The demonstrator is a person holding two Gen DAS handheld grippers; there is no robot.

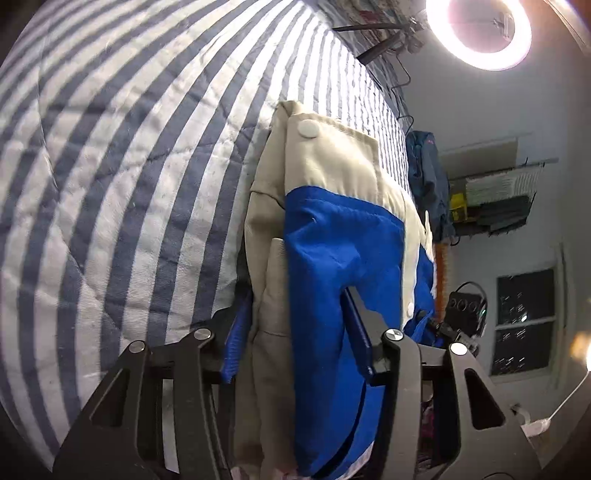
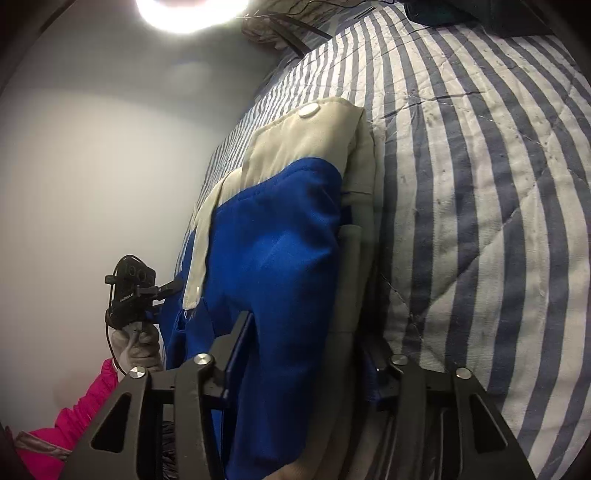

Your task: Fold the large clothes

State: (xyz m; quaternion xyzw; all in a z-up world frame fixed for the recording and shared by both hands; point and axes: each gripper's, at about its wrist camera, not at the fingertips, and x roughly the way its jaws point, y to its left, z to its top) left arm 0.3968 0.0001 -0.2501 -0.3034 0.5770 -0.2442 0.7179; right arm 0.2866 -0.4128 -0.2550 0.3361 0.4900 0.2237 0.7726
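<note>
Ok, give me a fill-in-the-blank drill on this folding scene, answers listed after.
1. The jacket is beige and ____.
2. It lies on a quilt patterned with ____.
3. Near the beige edge sits a round white ____.
4. In the right wrist view, the sleeve behind the left gripper is ____.

Missing words: blue; stripes; snap button; pink

left claw (image 1: 314, 280) clamps a blue-and-beige jacket (image 1: 332, 229) over the striped quilt (image 1: 129, 166); ring light (image 1: 480, 29) glares above
</note>
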